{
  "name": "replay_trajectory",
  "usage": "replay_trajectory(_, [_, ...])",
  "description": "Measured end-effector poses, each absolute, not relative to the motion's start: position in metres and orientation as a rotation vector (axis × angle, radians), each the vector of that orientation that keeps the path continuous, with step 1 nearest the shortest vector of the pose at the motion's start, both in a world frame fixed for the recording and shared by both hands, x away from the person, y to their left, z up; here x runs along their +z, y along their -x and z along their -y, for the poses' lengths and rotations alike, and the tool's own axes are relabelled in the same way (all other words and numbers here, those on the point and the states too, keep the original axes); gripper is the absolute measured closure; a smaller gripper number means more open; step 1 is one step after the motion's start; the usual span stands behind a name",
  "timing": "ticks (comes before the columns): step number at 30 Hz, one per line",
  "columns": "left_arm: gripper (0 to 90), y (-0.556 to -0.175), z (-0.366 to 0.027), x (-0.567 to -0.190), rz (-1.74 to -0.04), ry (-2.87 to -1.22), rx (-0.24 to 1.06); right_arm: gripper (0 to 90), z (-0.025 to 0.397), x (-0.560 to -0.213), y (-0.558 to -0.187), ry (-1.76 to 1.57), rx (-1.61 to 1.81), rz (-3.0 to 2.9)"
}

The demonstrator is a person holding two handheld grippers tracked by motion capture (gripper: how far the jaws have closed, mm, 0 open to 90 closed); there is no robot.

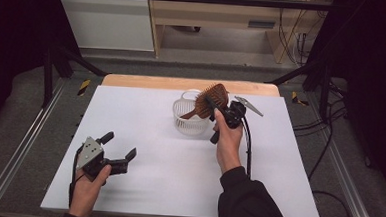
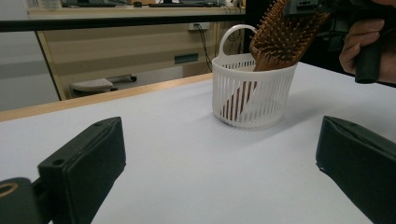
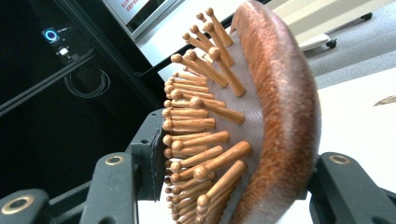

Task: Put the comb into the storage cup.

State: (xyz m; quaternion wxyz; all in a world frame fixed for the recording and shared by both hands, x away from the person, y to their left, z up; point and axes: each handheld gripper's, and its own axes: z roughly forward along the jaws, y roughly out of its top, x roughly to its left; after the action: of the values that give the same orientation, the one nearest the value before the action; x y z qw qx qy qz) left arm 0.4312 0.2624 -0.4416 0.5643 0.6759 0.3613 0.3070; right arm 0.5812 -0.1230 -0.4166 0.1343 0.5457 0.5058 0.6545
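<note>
A wooden paddle hairbrush (image 1: 212, 97) leans tilted in a white slatted basket (image 1: 189, 122) at the back middle of the white table top. Its handle points down into the basket, and its bristled head (image 2: 285, 32) sticks up over the rim. My right gripper (image 1: 216, 107) is shut on the brush head: in the right gripper view the hairbrush (image 3: 275, 116) sits between the two jaws, bristles against one and smooth back against the other. My left gripper (image 1: 117, 146) rests open near the front left corner, well away from the basket (image 2: 252, 93), with nothing between its jaws.
The white table top (image 1: 152, 176) ends in a wooden strip (image 1: 147, 82) at the back. Metal rails run along both sides, and cables (image 1: 324, 145) lie on the floor to the right. A wooden cabinet (image 1: 210, 19) stands beyond the table.
</note>
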Motion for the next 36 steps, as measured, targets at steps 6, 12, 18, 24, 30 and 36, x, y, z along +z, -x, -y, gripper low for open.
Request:
replay_trajectory(6, [1.6, -0.4313, -0.2622, -0.4417, -0.850, -1.591, 0.721, 44.3, 0.1234, -0.4166, -0.5811, -1.572, 1.894, -1.479])
replay_trajectory(12, [1.6, -0.4312, -0.2620, -0.4417, -0.849, -1.592, 0.720, 43.1, 0.1241, -0.4164, -0.5810, -1.572, 1.889, -1.488])
replay_trajectory(18, [1.6, -0.4312, -0.2619, -0.4417, -0.848, -1.593, 0.720, 41.6, 0.1241, -0.4162, -0.5811, -1.568, 1.878, -1.495])
replay_trajectory(24, [1.6, -0.4313, -0.2620, -0.4418, -0.848, -1.594, 0.718, 38.0, 0.1238, -0.4168, -0.5814, -1.571, 1.864, -1.499])
replay_trajectory(30, [1.6, -0.4313, -0.2620, -0.4417, -0.848, -1.594, 0.717, 31.7, 0.1235, -0.4169, -0.5818, -1.582, 1.843, -1.505])
replay_trajectory(36, [1.6, -0.4314, -0.2619, -0.4418, -0.848, -1.595, 0.718, 27.3, 0.1237, -0.4167, -0.5813, -1.583, 1.840, -1.516])
